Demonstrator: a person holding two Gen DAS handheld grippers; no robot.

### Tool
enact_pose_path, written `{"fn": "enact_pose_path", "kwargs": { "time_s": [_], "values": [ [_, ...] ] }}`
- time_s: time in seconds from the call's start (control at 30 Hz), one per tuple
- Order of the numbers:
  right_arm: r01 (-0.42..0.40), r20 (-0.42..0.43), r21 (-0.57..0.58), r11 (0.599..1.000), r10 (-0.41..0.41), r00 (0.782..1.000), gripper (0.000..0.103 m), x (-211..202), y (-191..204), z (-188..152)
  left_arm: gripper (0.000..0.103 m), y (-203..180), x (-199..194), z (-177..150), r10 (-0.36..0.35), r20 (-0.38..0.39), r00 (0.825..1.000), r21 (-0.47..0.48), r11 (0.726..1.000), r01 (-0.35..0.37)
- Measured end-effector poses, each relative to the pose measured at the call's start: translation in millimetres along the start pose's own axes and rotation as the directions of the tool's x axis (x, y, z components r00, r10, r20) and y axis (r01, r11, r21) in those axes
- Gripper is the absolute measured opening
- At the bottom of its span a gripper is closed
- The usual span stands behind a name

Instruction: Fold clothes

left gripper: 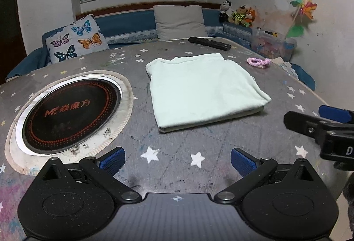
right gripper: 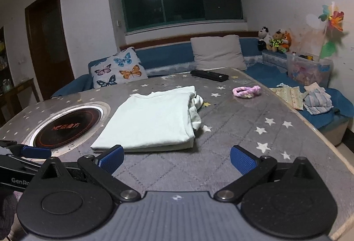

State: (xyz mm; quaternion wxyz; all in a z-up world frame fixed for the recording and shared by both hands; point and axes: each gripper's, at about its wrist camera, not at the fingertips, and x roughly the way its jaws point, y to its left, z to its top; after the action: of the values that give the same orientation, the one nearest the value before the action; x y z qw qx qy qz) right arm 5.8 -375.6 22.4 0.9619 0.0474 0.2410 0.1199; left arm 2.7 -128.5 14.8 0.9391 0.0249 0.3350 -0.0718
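Note:
A pale green garment [left gripper: 205, 90] lies folded into a flat rectangle on the grey star-patterned table [left gripper: 177, 152]. In the right wrist view the same garment [right gripper: 152, 121] shows loose folds bunched at its right edge. My left gripper [left gripper: 177, 161] is open, hovering over bare table just short of the garment's near edge. My right gripper [right gripper: 177, 160] is open too, near the garment's front right corner, with nothing between its fingers. The right gripper's tip [left gripper: 331, 117] shows at the right of the left wrist view; the left gripper's finger [right gripper: 35, 151] shows at the left of the right wrist view.
A round black induction hob [left gripper: 70, 112] is set into the table left of the garment. Behind it lie a black remote [left gripper: 209, 43] and a pink hair band [left gripper: 258, 62]. A blue sofa with cushions [right gripper: 221, 52], a toy box [right gripper: 309, 70] and loose clothes [right gripper: 316, 99] surround the table.

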Motion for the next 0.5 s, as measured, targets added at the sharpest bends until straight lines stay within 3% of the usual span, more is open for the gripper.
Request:
{"fn": "enact_pose_path", "kwargs": {
  "time_s": [0.5],
  "values": [
    [0.045,-0.012,0.022,0.999,-0.045,0.999,0.103,1,8,-19,0.103,5,-1,-14,-0.005,-0.017,1.000,0.076,0.997,0.007]
  ]
}}
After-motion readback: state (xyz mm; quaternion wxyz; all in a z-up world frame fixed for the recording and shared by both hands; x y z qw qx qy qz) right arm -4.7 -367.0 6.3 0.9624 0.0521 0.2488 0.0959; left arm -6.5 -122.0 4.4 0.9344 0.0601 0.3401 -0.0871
